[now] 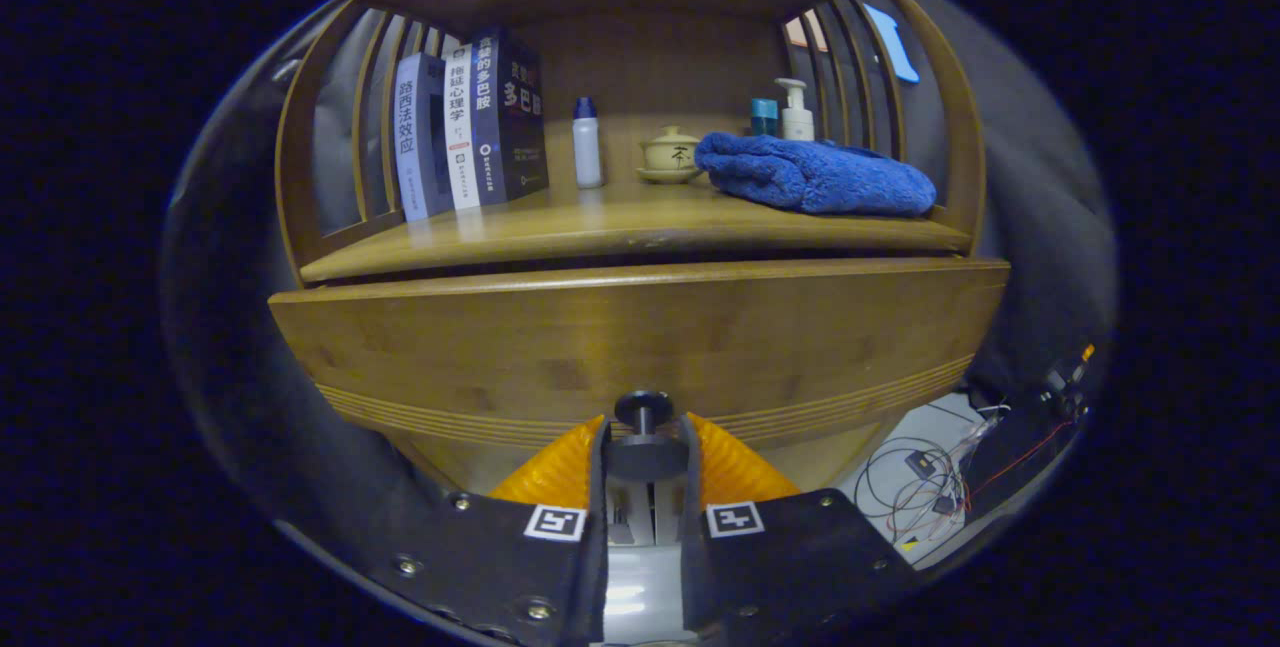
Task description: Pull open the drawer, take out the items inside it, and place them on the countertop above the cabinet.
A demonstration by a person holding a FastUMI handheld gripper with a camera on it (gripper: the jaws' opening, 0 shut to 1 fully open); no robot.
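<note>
A wooden cabinet fills the view, with its drawer front (640, 337) standing slightly proud of the countertop (600, 227) above it. The drawer's dark round knob (643, 410) sticks out at the lower middle of the front. My gripper (645, 452) is shut on that knob, one finger pressing on each side of its stem. A narrow dark gap shows between the drawer front's top edge and the countertop. The drawer's inside is hidden.
On the countertop stand three books (470, 127) at the left, a small white bottle (587, 142), a lidded tea cup (671, 154), a folded blue towel (815, 175) and a pump bottle (796, 112). Slatted side rails enclose the shelf. Loose cables (930, 482) lie on the floor at the right.
</note>
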